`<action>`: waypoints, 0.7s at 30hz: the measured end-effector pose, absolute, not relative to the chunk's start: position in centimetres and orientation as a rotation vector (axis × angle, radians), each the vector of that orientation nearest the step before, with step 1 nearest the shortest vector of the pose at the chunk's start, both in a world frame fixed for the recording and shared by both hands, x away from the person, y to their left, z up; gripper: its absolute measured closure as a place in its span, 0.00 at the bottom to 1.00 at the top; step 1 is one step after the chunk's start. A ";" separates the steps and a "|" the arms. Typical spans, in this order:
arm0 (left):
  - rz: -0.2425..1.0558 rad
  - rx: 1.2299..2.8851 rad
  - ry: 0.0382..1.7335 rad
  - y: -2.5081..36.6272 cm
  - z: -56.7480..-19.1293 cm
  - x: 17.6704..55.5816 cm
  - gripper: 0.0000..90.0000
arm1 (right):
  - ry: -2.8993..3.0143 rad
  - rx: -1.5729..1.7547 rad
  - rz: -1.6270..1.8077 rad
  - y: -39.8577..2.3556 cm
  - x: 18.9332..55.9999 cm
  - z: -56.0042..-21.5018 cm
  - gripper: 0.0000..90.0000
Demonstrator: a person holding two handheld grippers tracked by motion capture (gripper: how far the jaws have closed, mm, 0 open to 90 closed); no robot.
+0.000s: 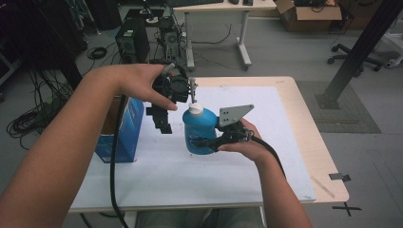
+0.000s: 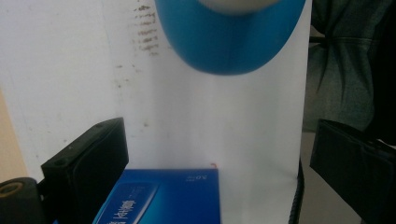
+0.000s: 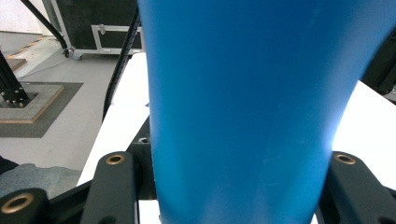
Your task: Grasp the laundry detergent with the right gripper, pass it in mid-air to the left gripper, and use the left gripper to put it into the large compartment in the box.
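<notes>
Blue box (image 1: 121, 130) leftward (right side open)

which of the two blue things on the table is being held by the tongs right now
The blue bottle with the white cap, clamped in the right tongs. The blue box at the table's left edge stands free; the left tongs hang open above the table.

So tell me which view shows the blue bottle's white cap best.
The high view: the white cap sits whole atop the blue bottle, just under the left gripper. The left gripper view catches a blurred sliver at its top edge; the right gripper view gives bottle wall alone.
</notes>
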State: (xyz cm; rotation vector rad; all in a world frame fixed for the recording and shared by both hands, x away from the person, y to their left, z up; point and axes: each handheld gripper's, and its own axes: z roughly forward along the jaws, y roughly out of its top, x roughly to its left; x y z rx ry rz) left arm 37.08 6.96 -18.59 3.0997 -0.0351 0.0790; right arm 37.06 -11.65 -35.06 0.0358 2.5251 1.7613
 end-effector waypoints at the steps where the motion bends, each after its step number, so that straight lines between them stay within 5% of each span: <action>1: 0.077 3.100 -0.038 6.9 -18.6 37.1 0.05 | 2.524 0.036 1.763 -11.6 37.1 -35.1 0.50; 21: 0.098 3.102 -0.037 6.1 -18.5 36.7 0.05 | 2.528 -0.002 1.788 -9.9 37.1 -35.5 0.50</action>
